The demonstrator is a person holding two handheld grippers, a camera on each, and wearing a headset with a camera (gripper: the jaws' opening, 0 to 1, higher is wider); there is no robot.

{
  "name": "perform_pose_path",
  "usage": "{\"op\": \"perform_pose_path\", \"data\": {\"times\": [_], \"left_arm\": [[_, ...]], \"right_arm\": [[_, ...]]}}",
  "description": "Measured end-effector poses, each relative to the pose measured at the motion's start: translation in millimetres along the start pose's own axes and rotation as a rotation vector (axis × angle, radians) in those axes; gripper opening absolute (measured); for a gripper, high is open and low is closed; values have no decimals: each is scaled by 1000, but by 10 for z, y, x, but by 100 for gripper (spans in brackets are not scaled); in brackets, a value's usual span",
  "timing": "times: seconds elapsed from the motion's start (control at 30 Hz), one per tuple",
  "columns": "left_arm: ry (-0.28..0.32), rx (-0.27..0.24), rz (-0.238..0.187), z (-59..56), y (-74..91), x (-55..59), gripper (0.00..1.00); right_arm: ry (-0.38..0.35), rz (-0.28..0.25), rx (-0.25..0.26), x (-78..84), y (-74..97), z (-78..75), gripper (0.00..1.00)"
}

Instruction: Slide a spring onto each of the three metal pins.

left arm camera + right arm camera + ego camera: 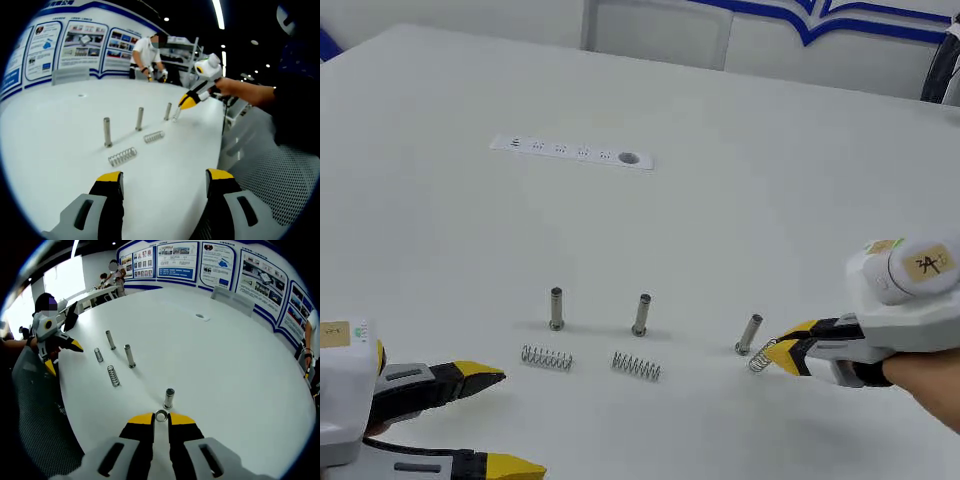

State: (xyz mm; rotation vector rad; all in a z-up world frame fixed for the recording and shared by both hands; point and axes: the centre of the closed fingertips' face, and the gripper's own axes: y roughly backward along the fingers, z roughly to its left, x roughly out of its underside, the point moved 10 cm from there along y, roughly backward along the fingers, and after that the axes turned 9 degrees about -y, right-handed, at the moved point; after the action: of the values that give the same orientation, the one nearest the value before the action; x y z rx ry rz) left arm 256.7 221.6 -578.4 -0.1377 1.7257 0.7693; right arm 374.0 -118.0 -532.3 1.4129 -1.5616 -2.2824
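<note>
Three short metal pins stand upright in a row on the white table: left pin (556, 308), middle pin (641, 314), right pin (749, 334). Two springs lie flat in front of them, one (547, 357) by the left pin, another (636, 366) by the middle pin. My right gripper (767, 355) is shut on a third spring (758, 361), held just beside the right pin's base; in the right gripper view the spring (160, 415) sits between the yellow tips, just short of the pin (169, 398). My left gripper (515, 420) stands open at the lower left, its yellow fingertips (111, 177) apart with nothing between them.
A white power strip (572, 152) lies farther back on the table. The table edge runs near my left gripper (165, 176). People stand at a bench in the background (148, 52). Wall posters hang behind (190, 260).
</note>
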Motion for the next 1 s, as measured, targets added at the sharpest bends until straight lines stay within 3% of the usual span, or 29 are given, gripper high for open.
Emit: {"op": "perform_pose_path", "data": {"times": [0.27,0.53,1.0], "left_arm": [[2,0,0,1,-1,3,68],[4,-4,-3,3,-2,1,68],[4,-33,-20,31,20,-16,69]], "right_arm": [[-13,-5,-34,-162,178,77,12],[31,-29,-18,-380,324,103,12],[76,-32,-7,-603,316,70,12]]}}
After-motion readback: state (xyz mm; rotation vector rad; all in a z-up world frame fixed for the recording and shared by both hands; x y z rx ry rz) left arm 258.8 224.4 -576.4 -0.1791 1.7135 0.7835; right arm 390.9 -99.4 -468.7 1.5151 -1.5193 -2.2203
